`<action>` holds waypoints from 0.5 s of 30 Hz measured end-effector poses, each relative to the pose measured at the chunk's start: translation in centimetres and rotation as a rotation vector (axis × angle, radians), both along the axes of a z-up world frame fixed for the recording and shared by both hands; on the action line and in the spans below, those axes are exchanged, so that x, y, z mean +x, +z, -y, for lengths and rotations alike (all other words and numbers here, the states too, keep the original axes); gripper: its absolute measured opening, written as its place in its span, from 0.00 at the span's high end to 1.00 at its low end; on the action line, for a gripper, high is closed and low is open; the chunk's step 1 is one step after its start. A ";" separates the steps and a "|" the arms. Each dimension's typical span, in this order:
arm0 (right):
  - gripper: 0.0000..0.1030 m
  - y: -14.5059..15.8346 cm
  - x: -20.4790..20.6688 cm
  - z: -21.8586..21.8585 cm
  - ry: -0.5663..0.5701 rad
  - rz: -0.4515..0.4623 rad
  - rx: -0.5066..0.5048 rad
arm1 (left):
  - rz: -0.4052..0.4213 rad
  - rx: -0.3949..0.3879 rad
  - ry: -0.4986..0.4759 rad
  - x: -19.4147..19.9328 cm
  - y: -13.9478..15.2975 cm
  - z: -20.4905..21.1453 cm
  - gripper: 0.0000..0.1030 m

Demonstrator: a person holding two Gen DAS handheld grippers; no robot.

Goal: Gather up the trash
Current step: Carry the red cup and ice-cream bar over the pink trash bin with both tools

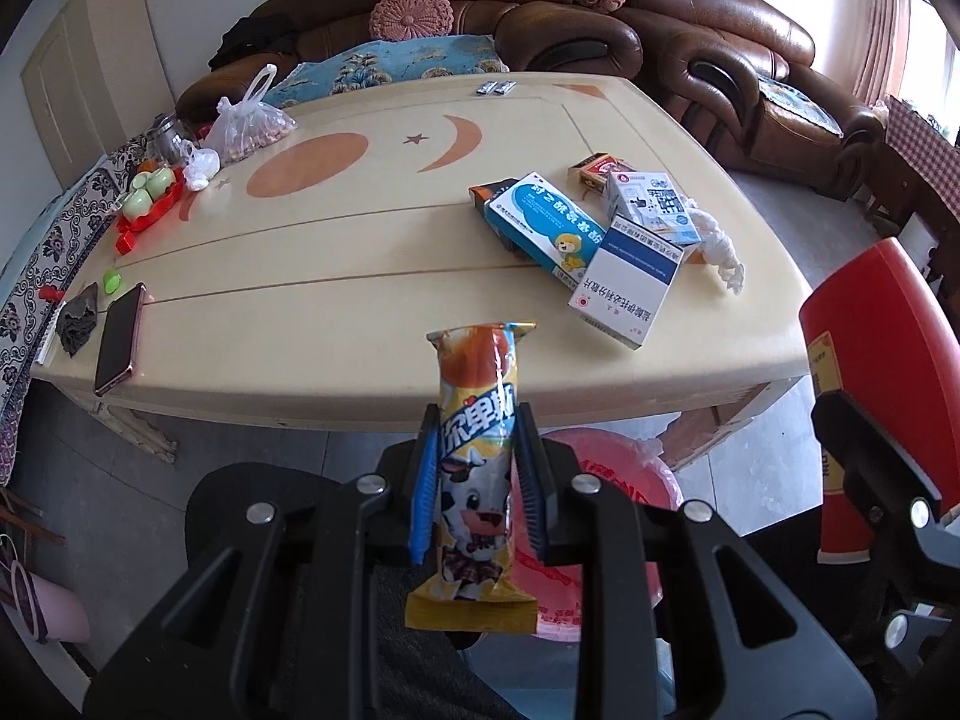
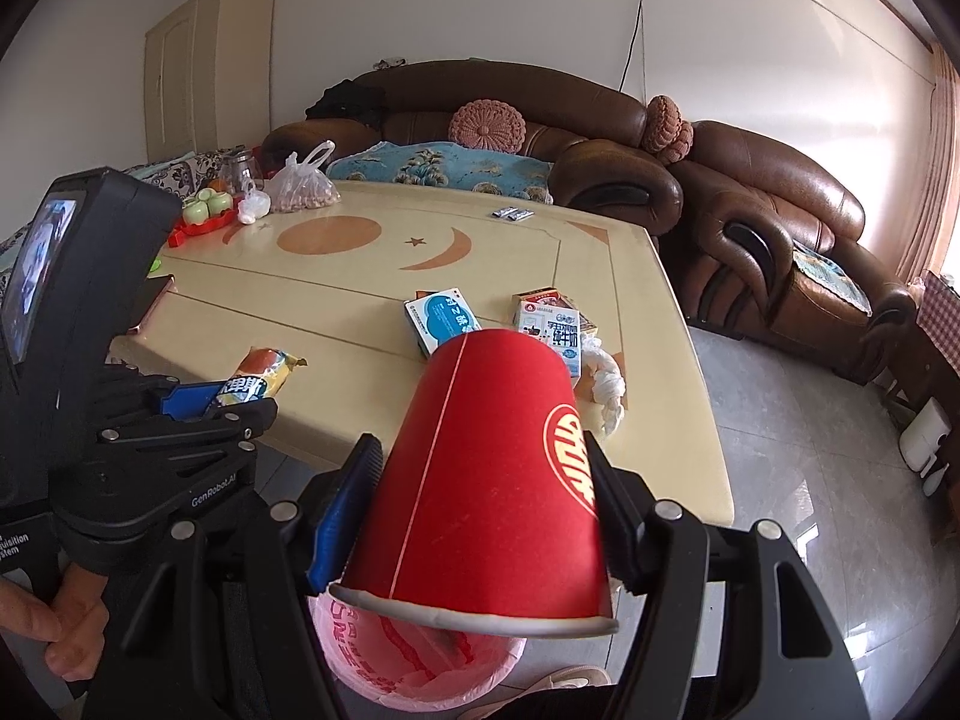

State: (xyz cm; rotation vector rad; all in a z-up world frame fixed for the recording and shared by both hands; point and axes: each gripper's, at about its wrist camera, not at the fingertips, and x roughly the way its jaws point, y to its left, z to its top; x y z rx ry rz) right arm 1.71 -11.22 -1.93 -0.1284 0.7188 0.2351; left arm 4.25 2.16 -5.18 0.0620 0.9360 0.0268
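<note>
My left gripper [image 1: 474,462] is shut on a yellow snack wrapper [image 1: 477,468] with a cartoon cow, held upright in front of the table's near edge and above a pink-lined trash bin [image 1: 606,516]. My right gripper [image 2: 486,504] is shut on a red paper cup [image 2: 486,480], mouth toward the camera, above the same bin [image 2: 414,660]. The cup also shows at the right of the left wrist view [image 1: 870,372]. The left gripper and wrapper [image 2: 258,378] show at the left of the right wrist view. Medicine boxes [image 1: 546,228], a milk carton [image 1: 654,204] and a twisted white tissue [image 1: 720,252] lie on the table.
The cream table [image 1: 336,276] also holds a phone [image 1: 120,336], a bag of nuts [image 1: 252,126], a red tray with green cups [image 1: 150,198] and two small packets [image 1: 497,87]. Brown leather sofas [image 1: 720,60] stand behind it. Grey tiled floor [image 2: 798,420] lies to the right.
</note>
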 end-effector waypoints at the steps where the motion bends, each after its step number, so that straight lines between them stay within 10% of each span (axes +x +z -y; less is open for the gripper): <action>1: 0.38 -0.1 0.0 -0.1 0.002 -0.003 0.001 | -0.005 0.000 0.001 0.0 -0.2 0.0 0.76; 15: 0.38 -2.3 0.2 -0.6 0.016 -0.060 -0.002 | -0.067 0.004 -0.009 0.2 -2.6 0.1 0.76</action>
